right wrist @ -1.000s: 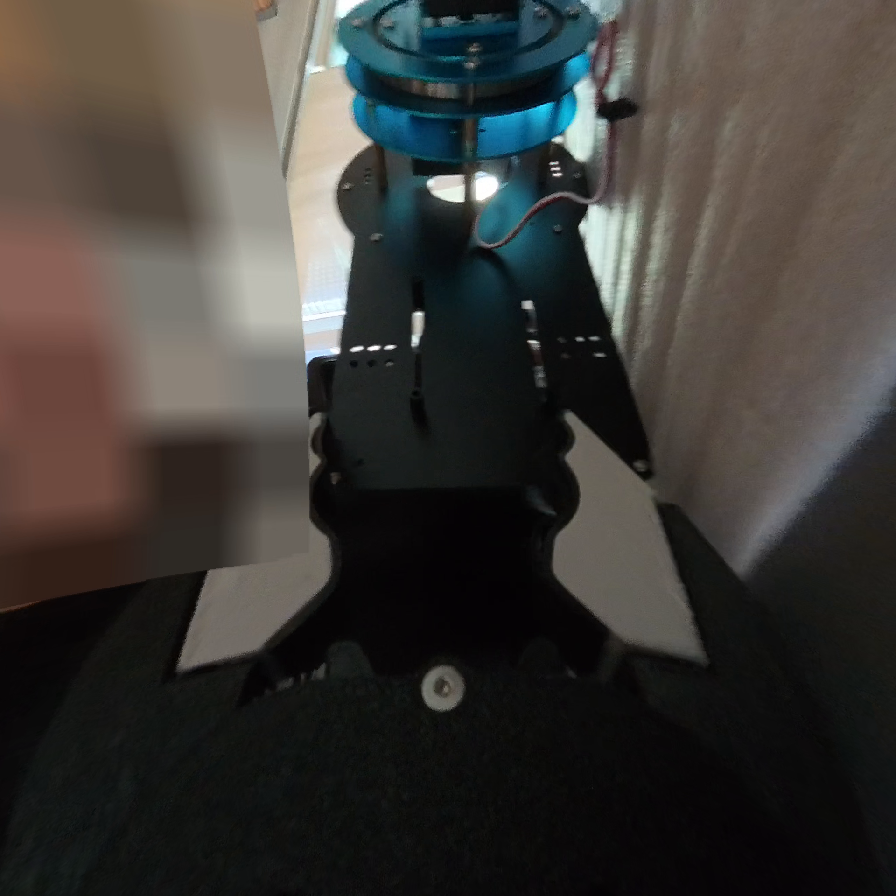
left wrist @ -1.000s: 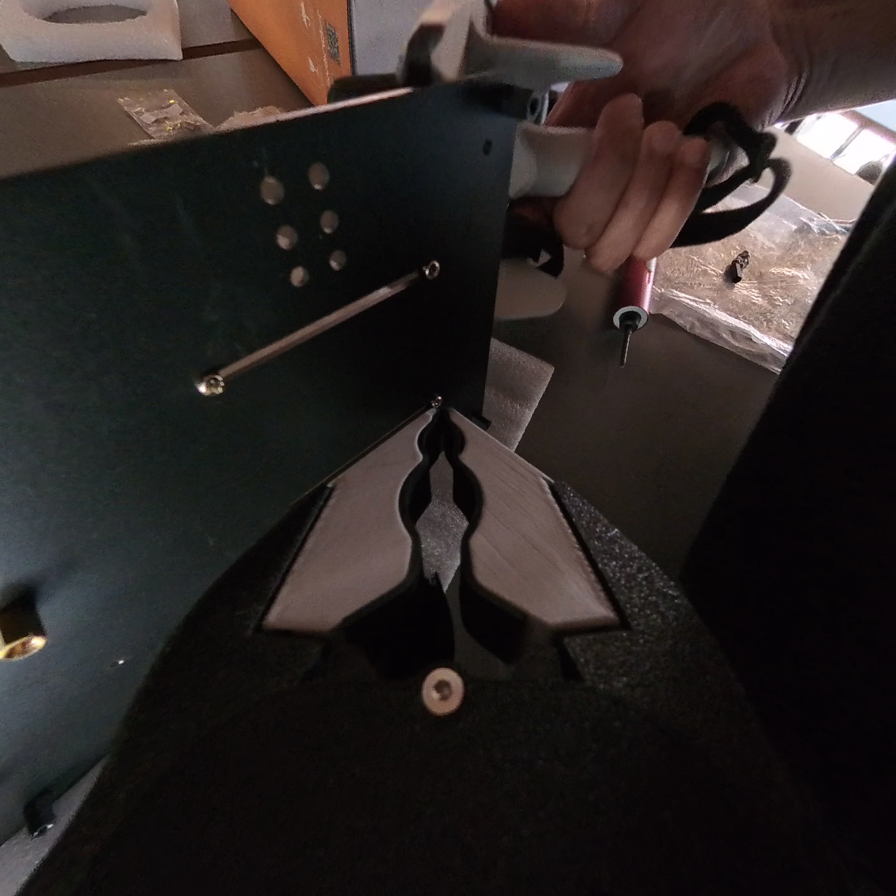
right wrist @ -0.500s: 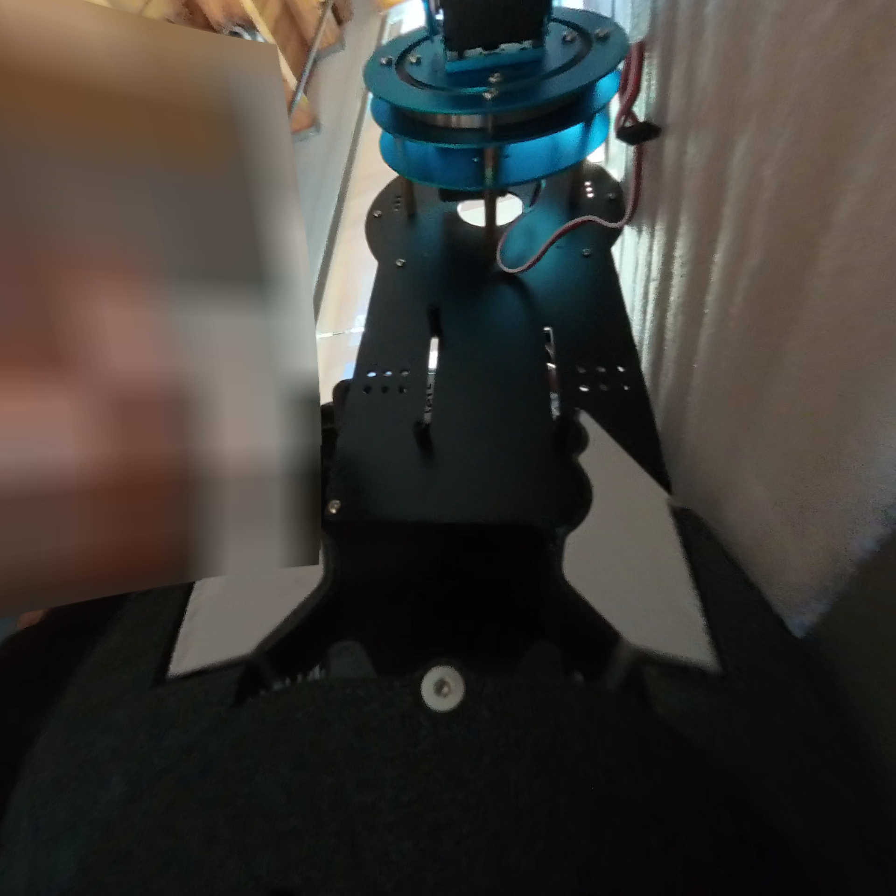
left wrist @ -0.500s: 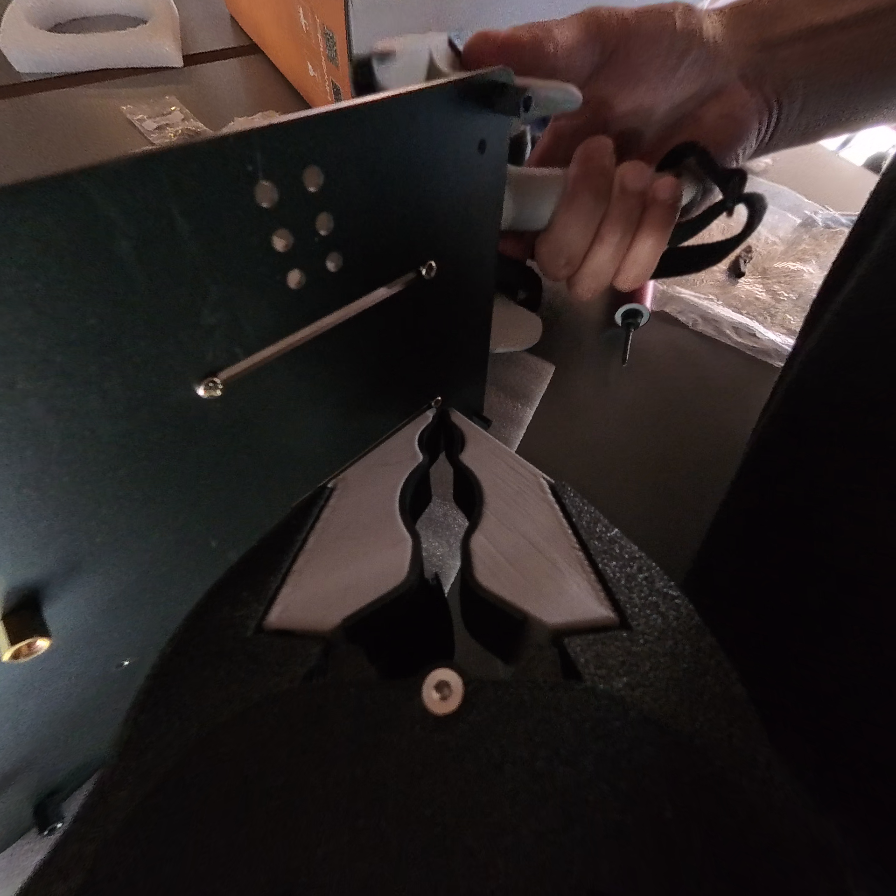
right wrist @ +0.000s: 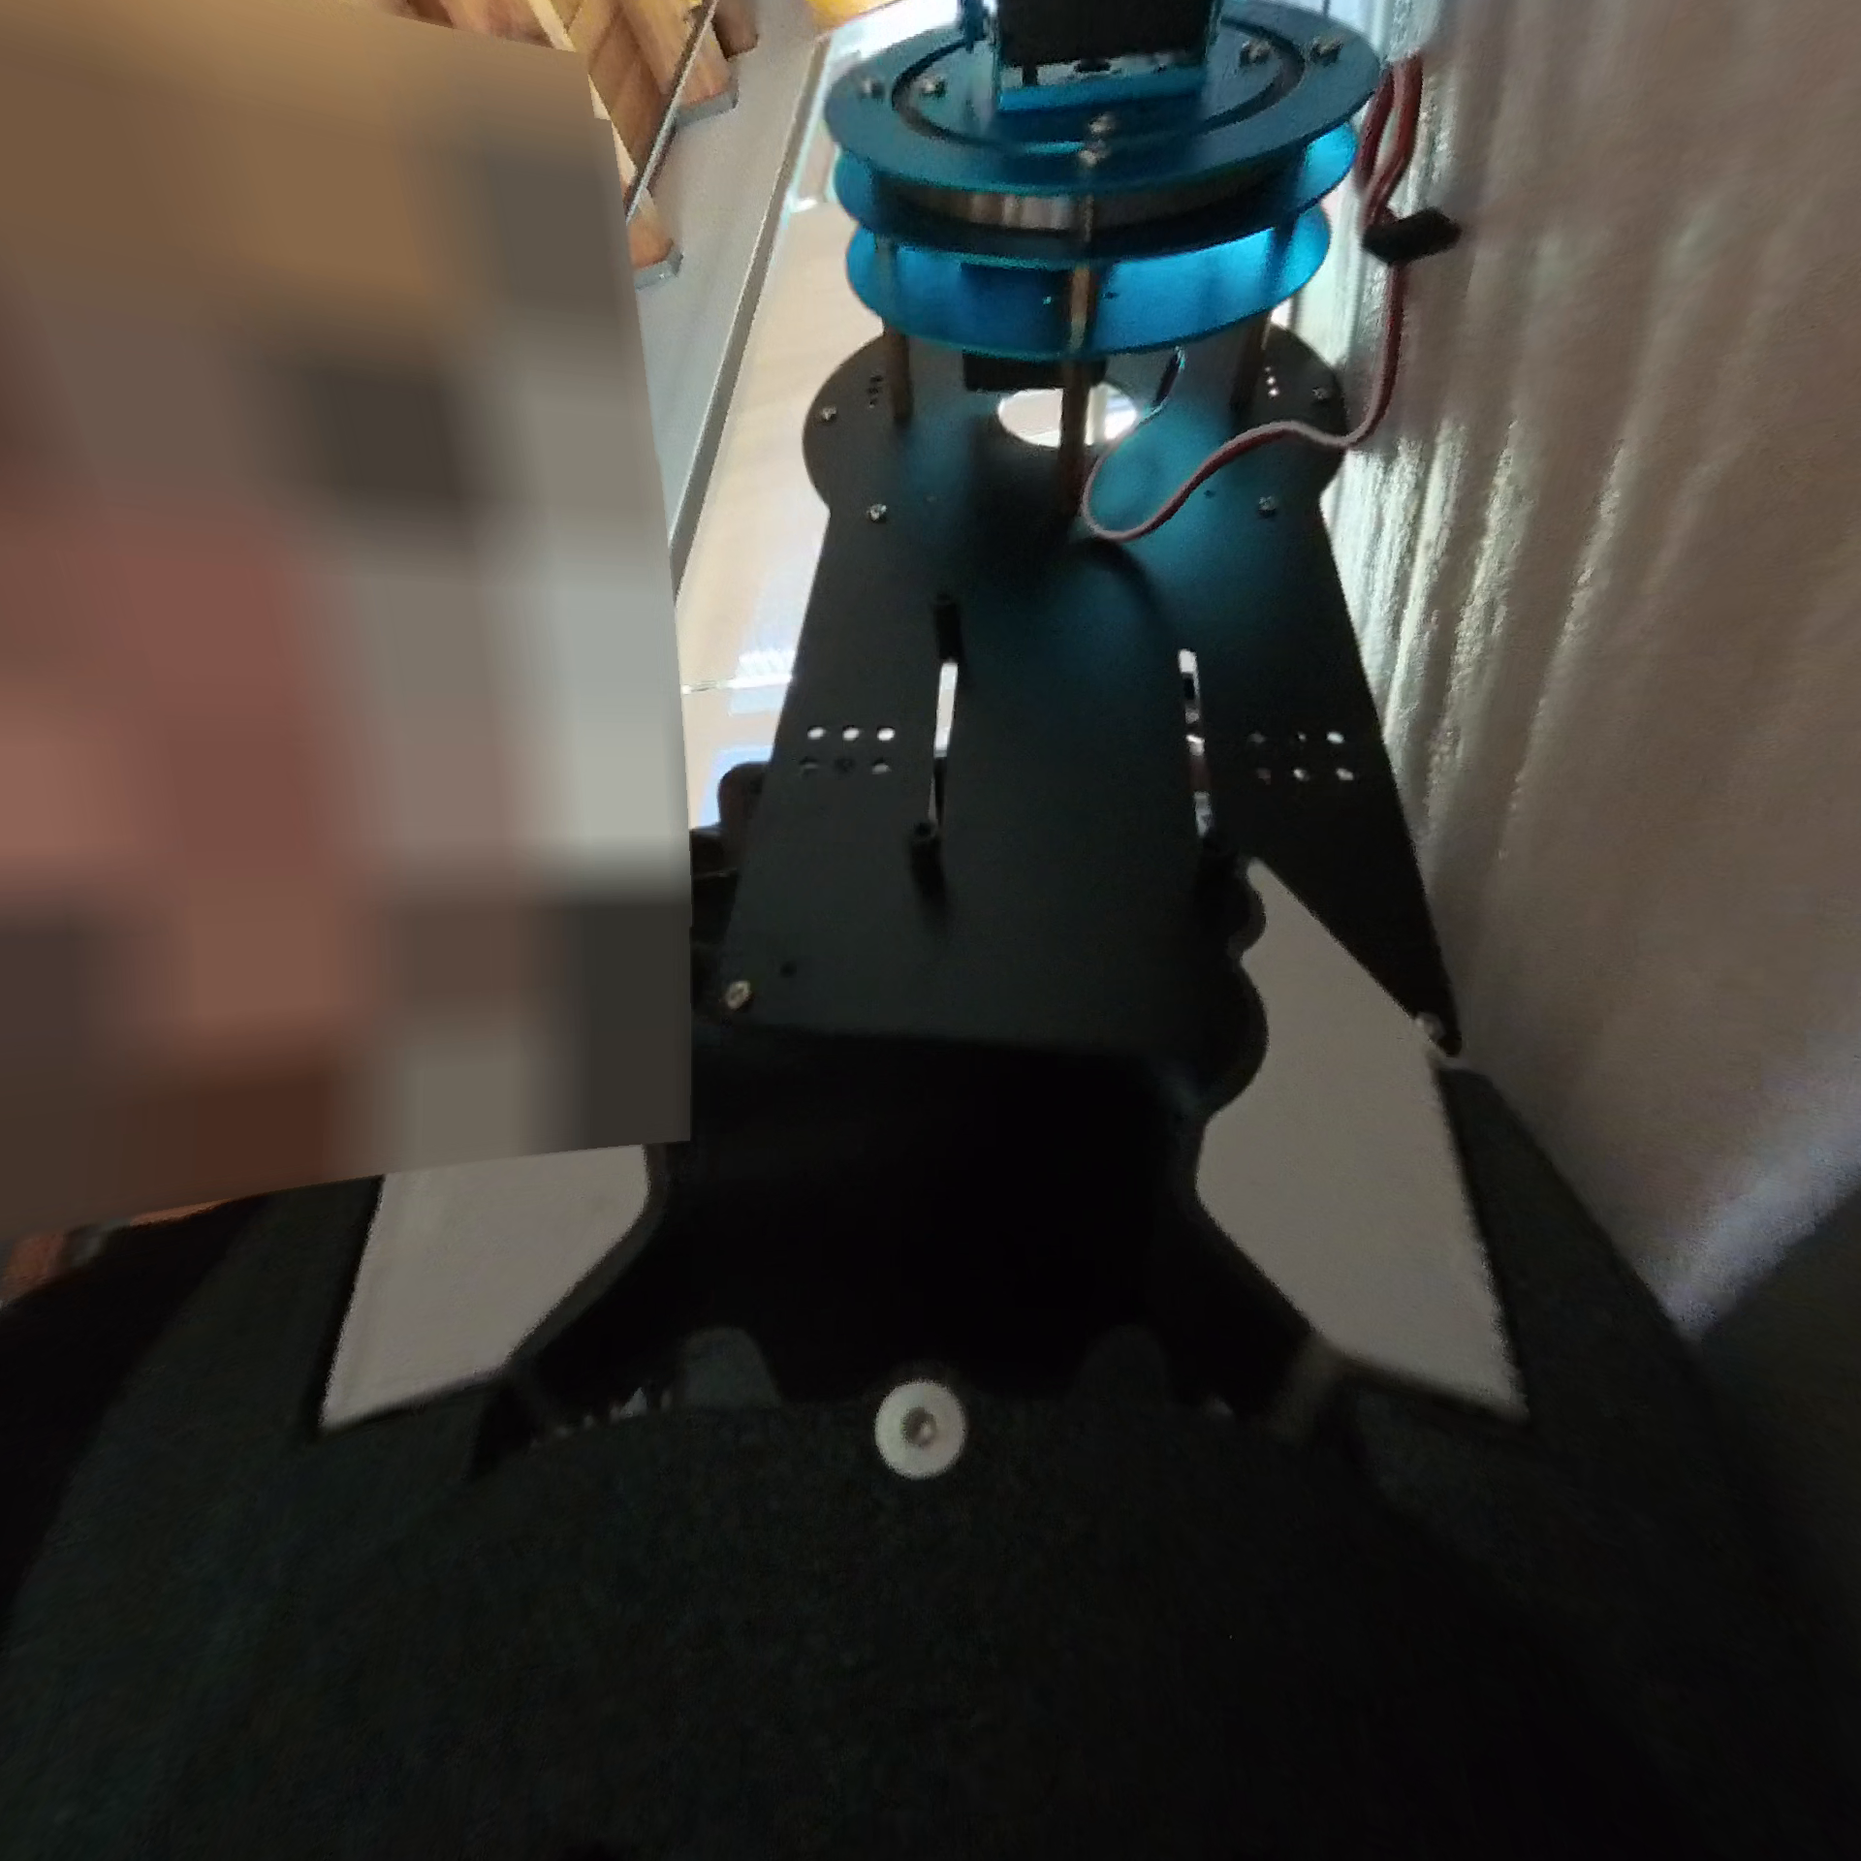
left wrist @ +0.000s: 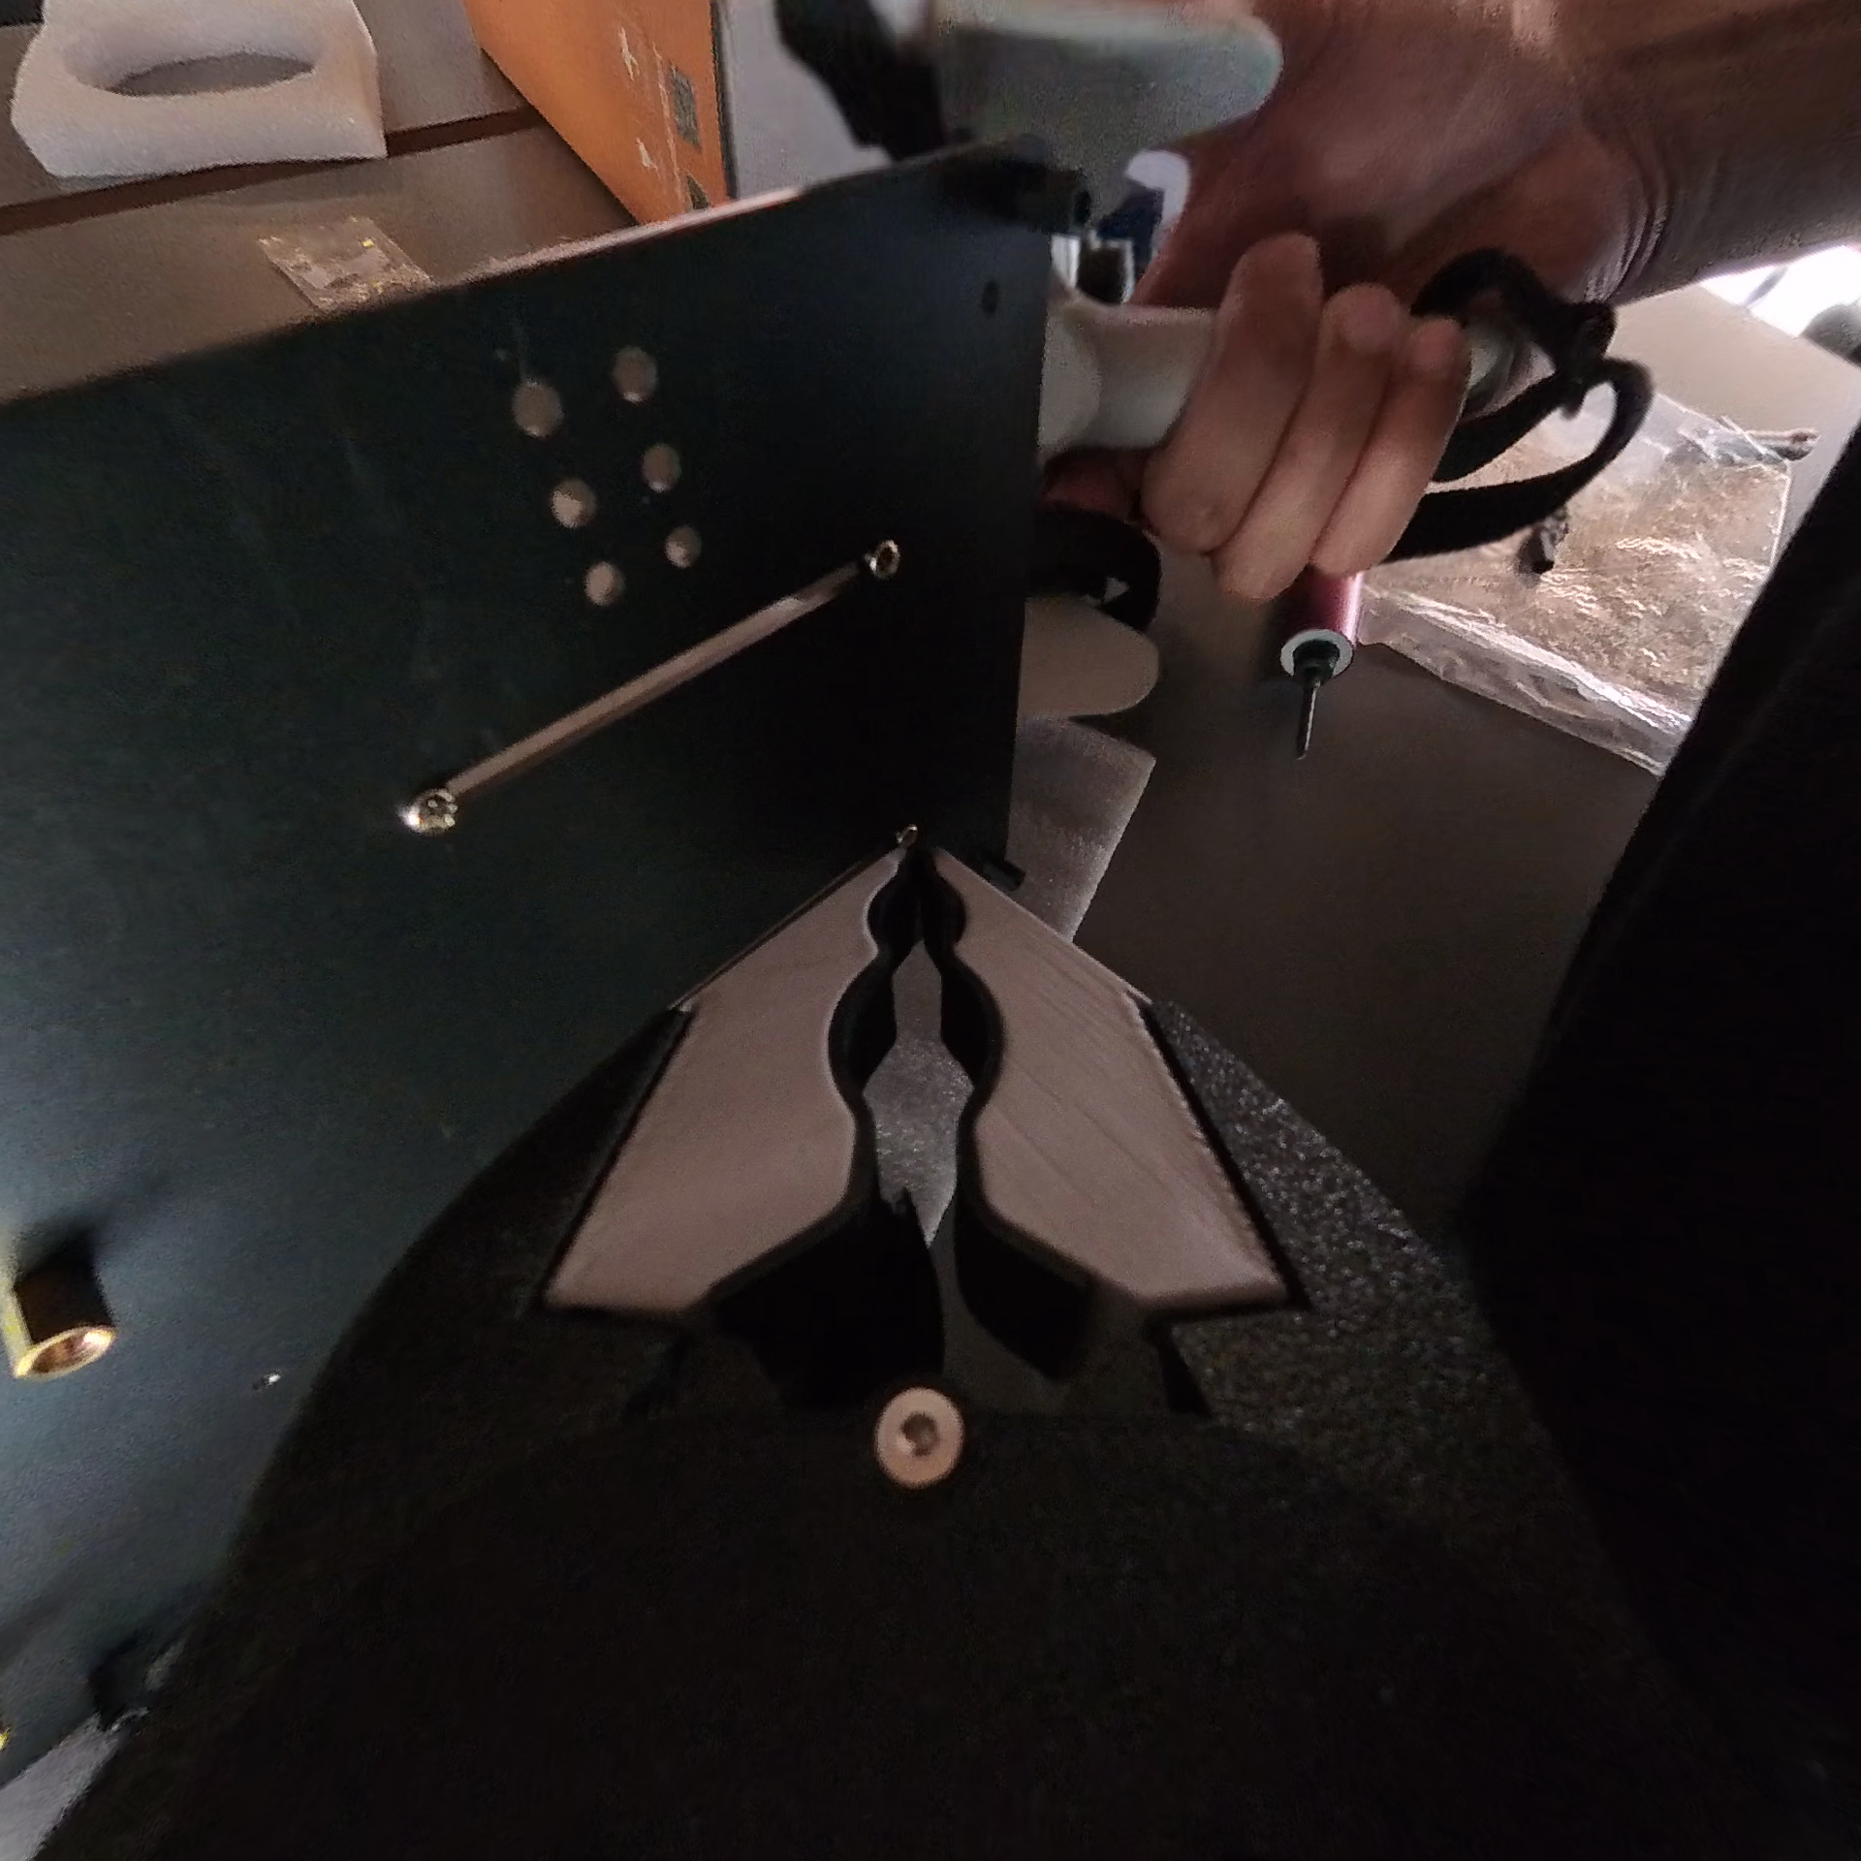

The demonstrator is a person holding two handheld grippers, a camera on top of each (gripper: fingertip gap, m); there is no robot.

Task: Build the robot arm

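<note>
My left gripper (left wrist: 911, 856) is shut, its tips pinching the lower right edge of a black metal chassis plate (left wrist: 403, 705) with round holes, a long steel rod (left wrist: 655, 685) and a brass standoff (left wrist: 50, 1329). A hand (left wrist: 1309, 453) holds the other gripper against the plate's far edge, with a red screwdriver (left wrist: 1319, 624) tucked in the same hand. In the right wrist view my right gripper (right wrist: 967, 906) is shut across the width of the same black chassis (right wrist: 1007, 806). At its far end the chassis carries stacked blue discs (right wrist: 1088, 232) and a red-white wire (right wrist: 1259, 443).
A white foam block (left wrist: 201, 91), an orange box (left wrist: 624, 101) and a small parts bag (left wrist: 332, 262) lie at the back of the brown table (left wrist: 1309, 957). Crinkled plastic wrap (left wrist: 1611, 604) lies at the right. A pale textured surface (right wrist: 1611, 604) runs close along the chassis's right side.
The hand with the right gripper has shifted a little along the plate's edge. In the right wrist view the chassis looks nearer and the blue discs have moved up and right. Both grips hold.
</note>
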